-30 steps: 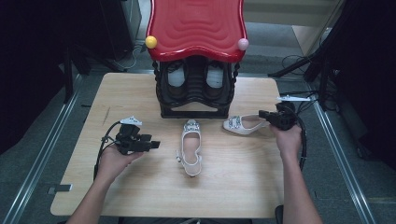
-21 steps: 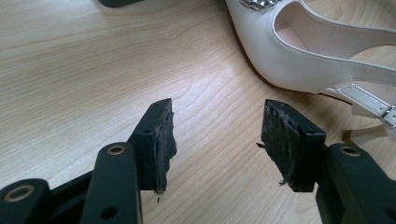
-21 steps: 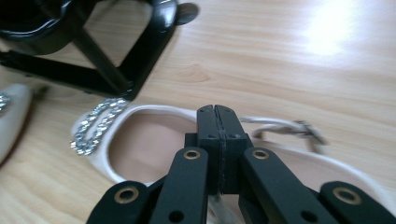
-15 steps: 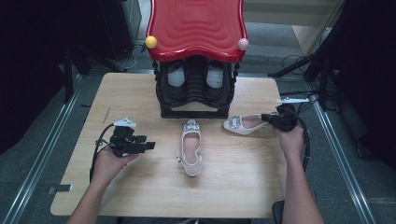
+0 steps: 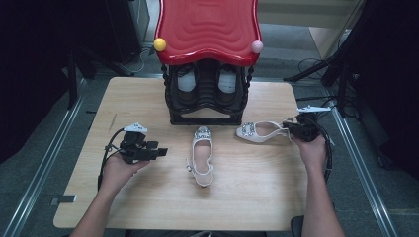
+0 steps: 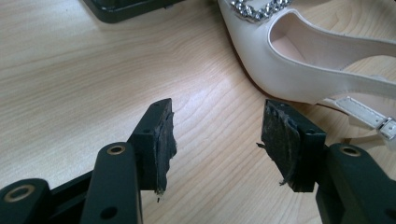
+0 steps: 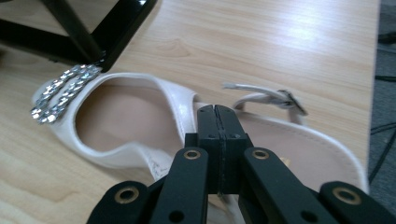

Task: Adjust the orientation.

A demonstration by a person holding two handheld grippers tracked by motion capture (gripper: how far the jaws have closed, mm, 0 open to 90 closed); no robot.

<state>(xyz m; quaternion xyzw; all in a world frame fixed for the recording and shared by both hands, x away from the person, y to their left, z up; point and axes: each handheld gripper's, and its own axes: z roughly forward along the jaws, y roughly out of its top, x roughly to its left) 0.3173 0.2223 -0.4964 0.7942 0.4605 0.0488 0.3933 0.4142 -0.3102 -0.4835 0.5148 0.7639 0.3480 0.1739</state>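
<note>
Two white shoes lie on the bench. The right gripper (image 5: 291,131), jaws pressed together, pinches the side wall of the right shoe (image 5: 259,131) before the rack (image 5: 206,94); lifting it seems next. The left gripper (image 5: 162,152), jaws spread, waits beside the middle shoe (image 5: 201,157).

Glossy white leather shoe (image 7: 140,140), matt pale wood table (image 7: 280,42)

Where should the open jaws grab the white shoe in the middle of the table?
Probably the side wall of the middle shoe, coming from the left gripper, whose jaws stand open beside it. That wall is thin and upright, so it fits between them; the buckled strap looks floppy.
</note>
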